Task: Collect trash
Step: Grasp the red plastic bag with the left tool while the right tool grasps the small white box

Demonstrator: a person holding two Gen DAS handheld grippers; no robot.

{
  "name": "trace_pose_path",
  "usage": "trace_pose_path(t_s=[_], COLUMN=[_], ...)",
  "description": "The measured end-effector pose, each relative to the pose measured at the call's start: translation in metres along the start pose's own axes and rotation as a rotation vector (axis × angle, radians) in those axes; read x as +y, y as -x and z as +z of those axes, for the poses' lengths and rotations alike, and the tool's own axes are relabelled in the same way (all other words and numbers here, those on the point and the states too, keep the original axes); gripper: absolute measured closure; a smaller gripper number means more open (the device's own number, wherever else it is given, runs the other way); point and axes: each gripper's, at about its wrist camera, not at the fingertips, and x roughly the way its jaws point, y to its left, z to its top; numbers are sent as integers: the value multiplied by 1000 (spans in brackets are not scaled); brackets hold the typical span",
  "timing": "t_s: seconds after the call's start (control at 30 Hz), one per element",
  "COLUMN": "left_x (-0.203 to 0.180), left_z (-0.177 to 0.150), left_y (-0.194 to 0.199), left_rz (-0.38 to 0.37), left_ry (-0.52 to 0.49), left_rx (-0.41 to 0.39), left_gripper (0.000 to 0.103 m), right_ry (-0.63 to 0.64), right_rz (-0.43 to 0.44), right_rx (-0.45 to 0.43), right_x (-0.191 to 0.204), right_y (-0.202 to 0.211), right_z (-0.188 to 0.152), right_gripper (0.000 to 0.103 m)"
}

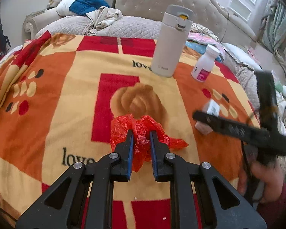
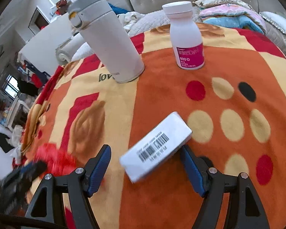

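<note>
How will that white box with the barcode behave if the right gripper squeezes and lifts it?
The white box keeps flat faces and sharp edges, so it probably stays stiff rather than flopping. It looks like thin cardboard, likely light, and might dent under a hard squeeze. It lies askew between the right gripper's open fingers, so it may twist as they close.

White box point(image 2: 156, 146) between open right hand-held gripper point(image 2: 145, 162) pads — thermos point(image 2: 106, 38), pill bottle point(image 2: 186, 36)
</note>
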Motion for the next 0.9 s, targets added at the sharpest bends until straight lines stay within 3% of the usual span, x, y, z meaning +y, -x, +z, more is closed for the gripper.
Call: trace_pose_path(t_s=[0.07,0.13,0.17,0.3,0.57,0.9], left_x=[0,2,3,2,-23,-79], left_z=[-2,-4,-4,-8,-22,-51], left_y=[-2,-2,-2,1,16,31], left_rz=[-4,-14,-21,-46,-107,-149], left_ry=[5,18,25,34,30,-44], left_rx=[5,7,8,16,19,43], left_gripper=[89,89,89,89,89,89], right_ry=[46,86,104,97,113,154], right_rz=[-43,-97,-111,-52,11,-23], right_rx=[-10,-23,-32,-41,-58,-54], right_x=[7,8,8,-2,-16,-31], right_y=[-6,-5,-4,13,71,124], right_z=[3,2,0,-8,-44,-103], right_gripper=[30,42,53,70,70,70])
